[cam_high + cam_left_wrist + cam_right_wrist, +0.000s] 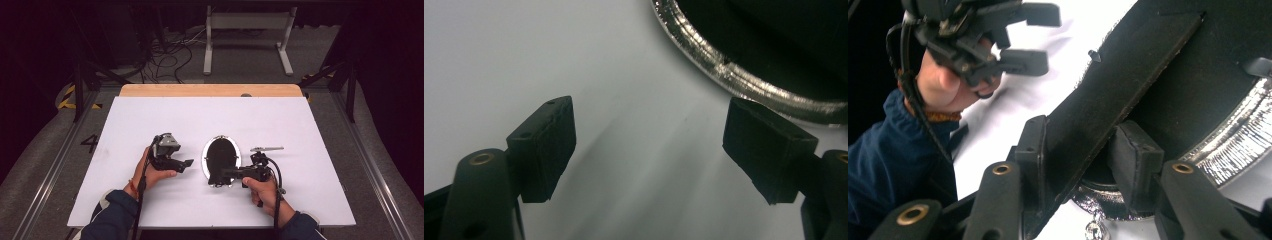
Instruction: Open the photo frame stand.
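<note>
The right gripper (220,175) pinched the black stand flap (1118,85) of the oval frame (220,161) lying mid-table toward the near edge, the left gripper (187,163) spread empty beside it, propping undone.

Oval picture frame (220,155), lying back-up on the white surface (150,115), near the middle, long axis running away from the person. Black backing board; bright, ribbed silver rim (744,85) around it. Black strut (1128,75), the easel stand on the back, tilted up off the backing, its near end between the right gripper's (1075,160) pads. Small silver ornament (1094,230) at the near rim.
</note>
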